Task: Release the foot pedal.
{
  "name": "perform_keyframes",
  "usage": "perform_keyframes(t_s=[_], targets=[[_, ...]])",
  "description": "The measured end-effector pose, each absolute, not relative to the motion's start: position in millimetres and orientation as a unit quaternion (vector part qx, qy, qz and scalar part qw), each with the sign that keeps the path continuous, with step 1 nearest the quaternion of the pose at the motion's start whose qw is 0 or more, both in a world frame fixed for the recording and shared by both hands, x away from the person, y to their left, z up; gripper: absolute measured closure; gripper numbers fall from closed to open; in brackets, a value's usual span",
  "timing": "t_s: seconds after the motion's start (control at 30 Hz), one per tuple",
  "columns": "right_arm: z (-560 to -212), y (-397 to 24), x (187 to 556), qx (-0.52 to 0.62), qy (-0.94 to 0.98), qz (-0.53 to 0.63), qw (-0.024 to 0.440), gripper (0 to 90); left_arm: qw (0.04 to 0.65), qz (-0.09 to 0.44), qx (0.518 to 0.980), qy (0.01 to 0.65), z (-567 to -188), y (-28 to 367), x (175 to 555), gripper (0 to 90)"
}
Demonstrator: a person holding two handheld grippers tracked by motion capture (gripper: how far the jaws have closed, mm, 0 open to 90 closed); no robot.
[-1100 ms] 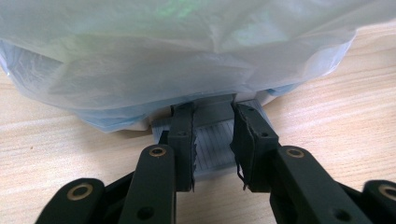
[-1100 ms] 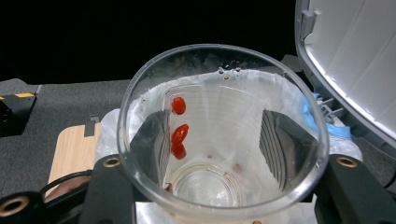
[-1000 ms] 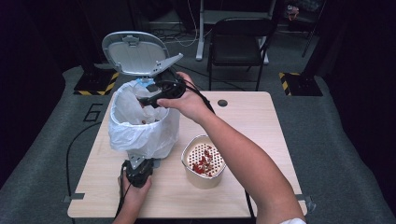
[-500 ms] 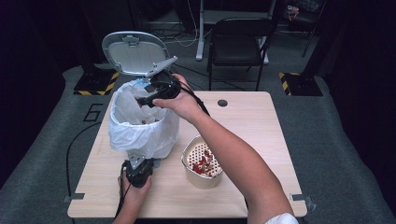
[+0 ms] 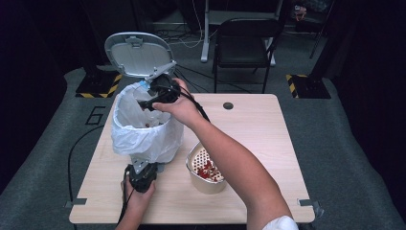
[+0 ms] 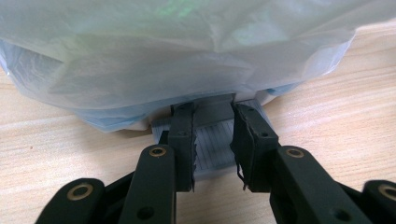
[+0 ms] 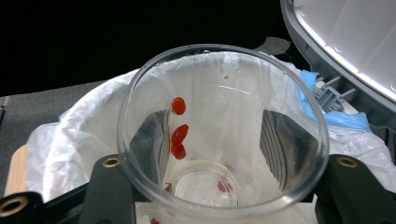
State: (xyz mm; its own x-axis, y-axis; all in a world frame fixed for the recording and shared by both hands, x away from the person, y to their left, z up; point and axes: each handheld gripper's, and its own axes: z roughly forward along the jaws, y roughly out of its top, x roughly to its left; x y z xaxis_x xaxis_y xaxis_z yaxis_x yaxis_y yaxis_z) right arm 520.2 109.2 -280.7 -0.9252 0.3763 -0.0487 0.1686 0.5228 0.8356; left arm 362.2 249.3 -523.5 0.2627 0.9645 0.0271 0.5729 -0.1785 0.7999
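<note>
Dim room, dark walls all round. Grey carpet (image 5: 344, 143) underfoot, a white "6" (image 5: 95, 116) marked left of the table. Light wooden table (image 5: 268, 143) with a round cable hole (image 5: 228, 105) near its far edge. Beyond it, a black folding chair (image 5: 244, 43) and a pale desk leg (image 5: 207, 33) with loose cables. Yellow-and-black striped floor plates (image 5: 304, 86) at far left and right.
</note>
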Motion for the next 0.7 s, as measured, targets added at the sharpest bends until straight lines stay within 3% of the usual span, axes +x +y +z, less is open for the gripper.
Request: perform_keyframes(t_s=[0.23, 0.37, 0.7], targets=[[-287, 120, 520, 0.178, 0.864, 0.456, 0.119, 36.3, 0.349, 0.281, 0.714, 0.538, -524, 249, 362, 69.5], [-288, 126, 514, 0.203, 0.850, 0.466, 0.142, 11.7, 0.349, 0.280, 0.713, 0.539, -524, 249, 362, 69.5], [-279, 113, 502, 0.187, 0.845, 0.485, 0.130, 14.0, 0.348, 0.281, 0.715, 0.538, -523, 250, 362, 69.5]])
